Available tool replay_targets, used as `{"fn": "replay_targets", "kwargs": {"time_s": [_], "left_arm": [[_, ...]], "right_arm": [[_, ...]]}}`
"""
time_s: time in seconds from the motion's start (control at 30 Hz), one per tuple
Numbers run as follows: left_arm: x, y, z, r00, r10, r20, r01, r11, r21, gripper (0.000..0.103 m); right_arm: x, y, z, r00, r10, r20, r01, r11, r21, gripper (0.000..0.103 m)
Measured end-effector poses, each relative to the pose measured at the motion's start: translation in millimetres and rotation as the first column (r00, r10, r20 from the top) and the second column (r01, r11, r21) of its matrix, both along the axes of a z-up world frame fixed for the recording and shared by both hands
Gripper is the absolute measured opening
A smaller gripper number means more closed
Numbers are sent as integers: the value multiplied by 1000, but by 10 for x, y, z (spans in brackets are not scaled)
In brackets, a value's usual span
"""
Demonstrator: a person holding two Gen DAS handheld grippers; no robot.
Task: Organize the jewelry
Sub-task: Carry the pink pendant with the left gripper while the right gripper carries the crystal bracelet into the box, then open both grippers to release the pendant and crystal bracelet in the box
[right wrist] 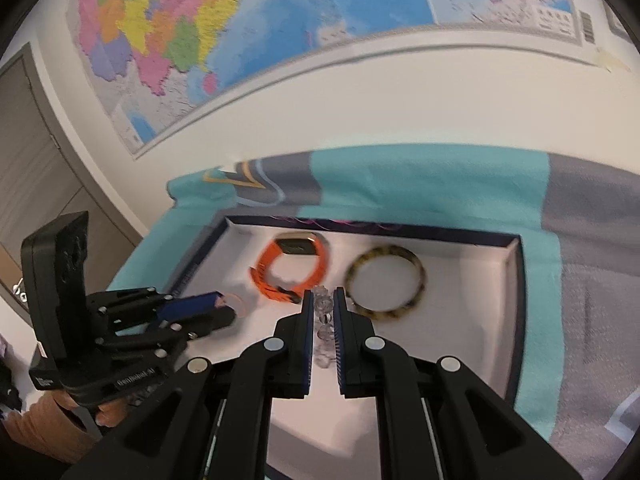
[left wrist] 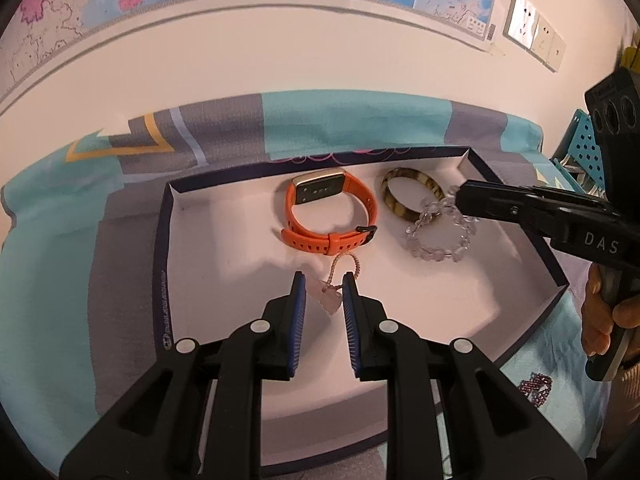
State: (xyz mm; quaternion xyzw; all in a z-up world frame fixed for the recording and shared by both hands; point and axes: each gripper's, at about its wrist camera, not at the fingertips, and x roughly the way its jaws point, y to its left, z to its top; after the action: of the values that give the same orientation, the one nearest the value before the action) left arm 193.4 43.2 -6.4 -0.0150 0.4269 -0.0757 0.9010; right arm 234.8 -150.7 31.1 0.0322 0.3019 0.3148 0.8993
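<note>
A shallow white box with a dark rim [left wrist: 160, 240] [right wrist: 516, 272] lies on the table. In it lie an orange smartwatch [left wrist: 332, 208] [right wrist: 294, 268] and a tortoiseshell bangle [left wrist: 412, 196] [right wrist: 384, 280]. My left gripper [left wrist: 324, 280] is shut on a pale pink pendant [left wrist: 332, 300] with a beaded cord loop, low over the box floor. It also shows in the right wrist view [right wrist: 230, 308]. My right gripper [right wrist: 322, 296] [left wrist: 460, 196] is shut on a clear crystal bead bracelet [left wrist: 440, 236] [right wrist: 324, 320], which hangs beside the bangle.
A teal and grey cloth [left wrist: 360, 120] [right wrist: 400, 176] covers the table. A small red beaded piece [left wrist: 536, 386] lies on the cloth outside the box at right. A map hangs on the wall [right wrist: 240, 40] behind. A teal perforated rack [left wrist: 580, 144] stands at far right.
</note>
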Motion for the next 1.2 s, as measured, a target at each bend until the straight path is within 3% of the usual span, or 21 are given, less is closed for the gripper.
{"fn": "replay_targets", "kwargs": {"time_s": [0.73,0.8,0.87,1.0,1.2], "left_arm": [[206,9,-135,998,14,-57,-15,1000,-11,20],[203,6,-127,998,15,-55,-15,1000,-9,20],[199,1,-118,999,13,-51,-14,1000,-10,20],[148,-10,-25,1000,19,-19,-19,1000,-3,29],[-48,23,196,997,39,59,-40,999,9,42]], "right_arm": [[159,-123,-203,996,-85,-25,83,995,-59,12],[137,-126,-191,996,-92,-13,91,994,-64,20],[113,-137,-176,995,-96,-2,96,993,-65,21],[59,-177,-136,994,-112,17,113,992,-63,28],[-75,-240,-82,993,-116,38,118,992,-49,31]]}}
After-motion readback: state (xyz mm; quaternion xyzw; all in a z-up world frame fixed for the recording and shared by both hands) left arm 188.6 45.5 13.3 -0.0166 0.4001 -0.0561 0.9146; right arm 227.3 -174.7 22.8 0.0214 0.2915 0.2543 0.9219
